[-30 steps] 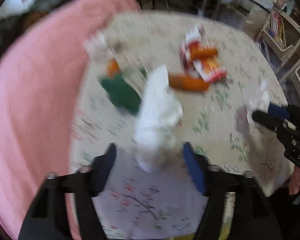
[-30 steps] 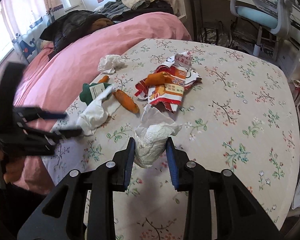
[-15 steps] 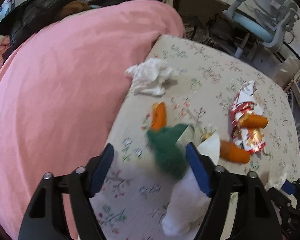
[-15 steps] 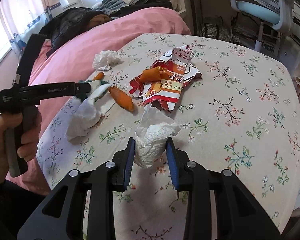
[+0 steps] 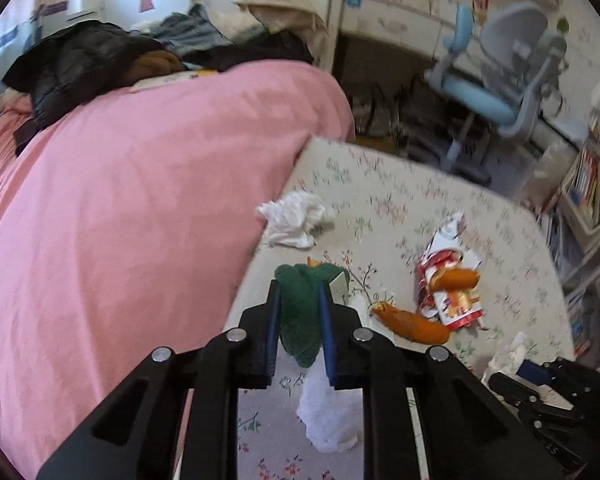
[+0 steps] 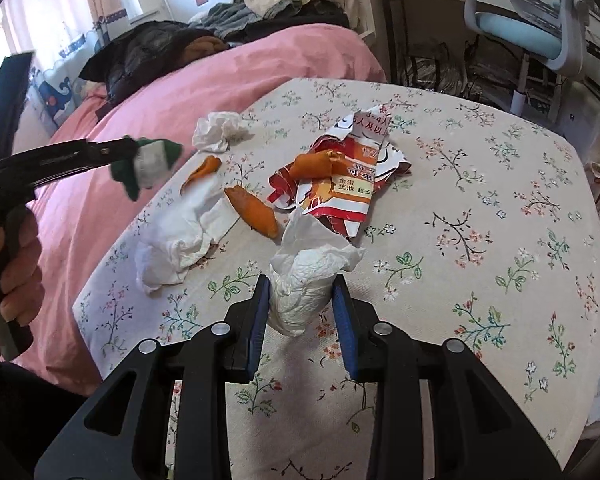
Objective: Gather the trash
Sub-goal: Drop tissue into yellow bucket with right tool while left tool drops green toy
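- My left gripper (image 5: 299,312) has just been closing its jaws and they're now pinching the green wrapper (image 5: 300,312), a dark green crumpled thing with a pale label on one side. In the right wrist view it hangs in the air off the surface's (image 6: 480,184) edge, over the pink bed (image 6: 228,76).
- My right gripper (image 6: 300,312) has its jaws clamped on a crumpled white tissue wad (image 6: 306,280), sitting just this side of the red snack bag (image 6: 340,176).
- Using that red snack bag as the landmark: it's torn open and lying flat mid-surface, with an orange peel piece (image 6: 316,162) on top of it.
- A second orange peel piece (image 6: 252,210) lies on the surface just left of the bag, and a smaller orange scrap (image 6: 204,170) sits further left again.
- A big flattened white tissue (image 6: 180,236) is spread left of and nearer than the bag, touching that second peel's side.
- Another balled white tissue (image 6: 218,130) sits beyond and left of the bag, near the bed-side edge.
- The surface wears a floral cloth, and the bed butts right up against its left edge.
- A hand (image 6: 16,264) grips the left gripper's handle at the far left of the right wrist view.
- Past the bag, a blue-and-grey desk chair (image 6: 532,28) stands on the floor.
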The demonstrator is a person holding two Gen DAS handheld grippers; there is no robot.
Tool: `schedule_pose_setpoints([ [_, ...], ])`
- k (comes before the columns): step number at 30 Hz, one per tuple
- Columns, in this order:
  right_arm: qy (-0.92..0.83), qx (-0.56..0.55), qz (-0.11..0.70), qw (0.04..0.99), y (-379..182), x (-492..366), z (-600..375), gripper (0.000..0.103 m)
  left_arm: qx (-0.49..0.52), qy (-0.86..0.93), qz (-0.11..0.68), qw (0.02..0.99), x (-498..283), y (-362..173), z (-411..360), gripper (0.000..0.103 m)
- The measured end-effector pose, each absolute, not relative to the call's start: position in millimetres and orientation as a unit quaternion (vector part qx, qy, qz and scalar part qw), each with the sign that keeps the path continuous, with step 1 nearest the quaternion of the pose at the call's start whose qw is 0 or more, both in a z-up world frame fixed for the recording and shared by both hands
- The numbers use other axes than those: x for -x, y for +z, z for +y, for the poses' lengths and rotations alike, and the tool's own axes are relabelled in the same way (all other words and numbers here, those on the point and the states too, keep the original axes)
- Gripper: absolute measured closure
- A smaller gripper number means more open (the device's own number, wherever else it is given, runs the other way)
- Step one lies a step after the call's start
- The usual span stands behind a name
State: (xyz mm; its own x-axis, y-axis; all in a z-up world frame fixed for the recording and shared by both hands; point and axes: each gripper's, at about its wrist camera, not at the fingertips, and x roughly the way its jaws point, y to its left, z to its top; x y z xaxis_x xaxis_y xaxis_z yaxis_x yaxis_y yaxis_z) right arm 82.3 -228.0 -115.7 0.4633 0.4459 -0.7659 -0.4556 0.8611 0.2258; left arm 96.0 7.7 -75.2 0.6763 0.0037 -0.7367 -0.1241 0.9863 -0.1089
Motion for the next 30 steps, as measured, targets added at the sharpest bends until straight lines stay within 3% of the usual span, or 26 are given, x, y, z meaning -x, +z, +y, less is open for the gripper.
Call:
schedule_pose_setpoints([
  [5,0.279,-0.007,0.434,0.856,-105.4,-67.8,-229.2,0.073,0.091,0.006,0.354,0.931,-69.0,-53.6,4.0,0.084],
  [12,0.317,-0.013,0.432,0.844,-93.7,-11.6,-228.0,0.073,0.081,-0.024,0.368,0.926,-33.0,-57.9,-18.8,0.084],
  [22,0.348,0.036,0.501,0.792,-138.3,130.2,-219.9,0.073,0.067,-0.050,0.379,0.921,25.6,-65.3,-40.3,0.084],
  [26,0.321,0.036,0.543,0.775,-158.4,161.2,-225.5,0.056,0.075,-0.056,0.390,0.916,43.9,-70.0,-40.3,0.084],
  [30,0.263,-0.005,0.494,0.829,-133.6,171.1,-254.0,0.050,0.071,-0.070,0.420,0.902,62.8,-82.3,-48.0,0.084],
])
